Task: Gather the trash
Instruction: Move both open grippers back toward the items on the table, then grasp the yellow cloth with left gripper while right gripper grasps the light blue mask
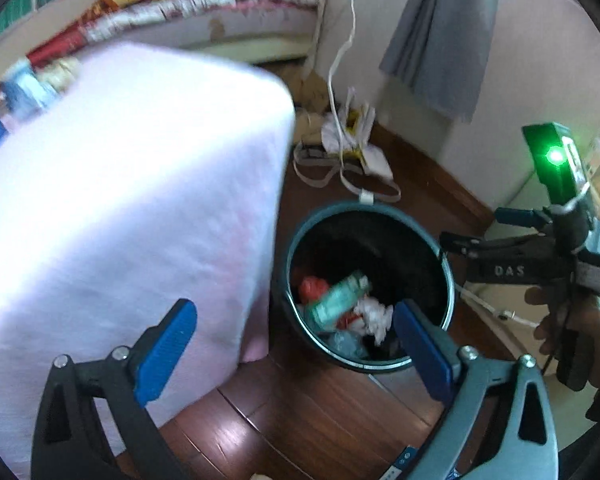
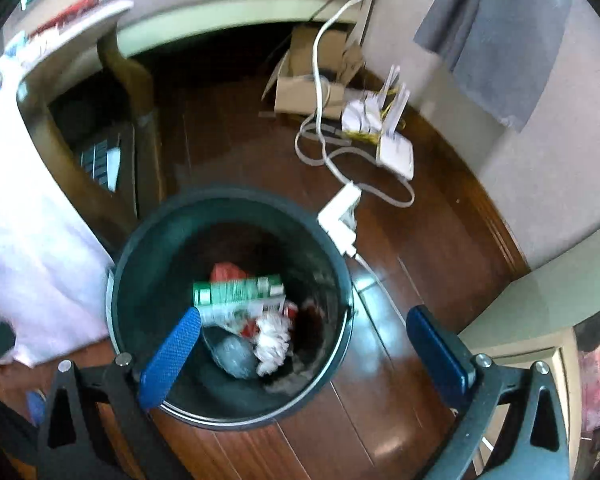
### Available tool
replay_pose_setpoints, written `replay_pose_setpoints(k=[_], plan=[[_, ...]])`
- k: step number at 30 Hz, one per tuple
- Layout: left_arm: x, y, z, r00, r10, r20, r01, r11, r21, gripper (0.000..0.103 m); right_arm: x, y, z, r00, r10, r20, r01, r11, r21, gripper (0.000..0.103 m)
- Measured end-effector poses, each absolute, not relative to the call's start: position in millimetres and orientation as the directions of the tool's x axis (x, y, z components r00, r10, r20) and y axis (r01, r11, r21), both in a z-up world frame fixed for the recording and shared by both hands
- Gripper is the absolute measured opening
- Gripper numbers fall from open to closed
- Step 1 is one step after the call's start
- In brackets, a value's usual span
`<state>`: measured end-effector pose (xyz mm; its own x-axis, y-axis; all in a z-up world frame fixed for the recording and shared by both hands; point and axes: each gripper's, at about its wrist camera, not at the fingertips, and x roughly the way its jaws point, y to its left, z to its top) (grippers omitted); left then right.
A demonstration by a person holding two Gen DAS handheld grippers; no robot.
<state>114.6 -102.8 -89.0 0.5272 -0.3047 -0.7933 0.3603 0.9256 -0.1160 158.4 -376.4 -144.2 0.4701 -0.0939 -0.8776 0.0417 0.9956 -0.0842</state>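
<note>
Both your grippers (image 1: 296, 350) (image 2: 306, 356) gape empty over the bin (image 2: 140, 240); green box (image 2: 238, 288) and wrappers are in, the floor papers (image 2: 364, 116) perhaps left.

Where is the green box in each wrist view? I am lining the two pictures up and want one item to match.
Left wrist: green box tilted inside the bin, lower centre.
Right wrist: green box lies level inside the bin, left of centre.
Shared landmark: the crumpled white paper beside it in the bin.
</note>
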Motion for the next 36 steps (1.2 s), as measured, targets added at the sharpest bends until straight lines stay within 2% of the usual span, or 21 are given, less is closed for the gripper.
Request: replay_pose_setpoints(k=[6, 9, 13, 17, 20, 23, 27, 29, 31, 33, 36], plan=[[108, -65, -30, 0.635, -0.295, -0.714, 0.304, 0.945, -0.120, 0.100, 172, -361, -73, 0.580, -0.026, -0.814, 0.079, 0.997, 0.025, 0.103], [101, -36, -6, 0.682, -0.276, -0.677, 0.273, 0.955, -0.115, 0.100, 178, -334, -35, 0.654, 0.044, -0.756, 0.040, 0.995, 0.092, 0.103], [103, 8, 11, 0.743, -0.208, -0.637, 0.199, 0.976, -0.086, 0.098, 185, -280, 6, 0.729, 0.127, -0.673, -0.054, 0.990, 0.130, 0.103], [104, 65, 22, 0.786, -0.082, -0.612, 0.069, 0.997, -0.046, 0.098, 191, -215, 37, 0.771, 0.276, -0.574, -0.185, 0.959, 0.212, 0.103], [114, 106, 24, 0.800, 0.003, -0.600, -0.017, 1.000, -0.017, 0.098, 195, -158, 39, 0.706, 0.351, -0.615, -0.296, 0.935, 0.194, 0.103], [126, 143, 22, 0.799, 0.060, -0.599, -0.083, 0.996, -0.011, 0.094, 188, -108, 35, 0.730, 0.318, -0.605, -0.351, 0.934, 0.068, 0.103], [141, 174, 9, 0.784, 0.109, -0.611, -0.149, 0.989, -0.015, 0.092, 194, -68, 19, 0.733, 0.314, -0.604, -0.392, 0.920, 0.003, 0.103], [148, 186, 0, 0.773, 0.127, -0.622, -0.181, 0.983, -0.025, 0.092, 205, -59, 14, 0.722, 0.329, -0.609, -0.406, 0.914, 0.012, 0.100], [153, 193, -6, 0.763, 0.138, -0.631, -0.204, 0.978, -0.032, 0.092, 214, -51, 12, 0.714, 0.348, -0.608, -0.419, 0.907, 0.028, 0.087], [163, 200, -11, 0.756, 0.136, -0.640, -0.208, 0.977, -0.038, 0.092, 231, -38, 9, 0.702, 0.348, -0.622, -0.433, 0.901, 0.016, 0.082], [180, 208, -16, 0.753, 0.131, -0.645, -0.201, 0.979, -0.035, 0.091, 254, -19, 4, 0.688, 0.356, -0.632, -0.447, 0.895, 0.018, 0.079]])
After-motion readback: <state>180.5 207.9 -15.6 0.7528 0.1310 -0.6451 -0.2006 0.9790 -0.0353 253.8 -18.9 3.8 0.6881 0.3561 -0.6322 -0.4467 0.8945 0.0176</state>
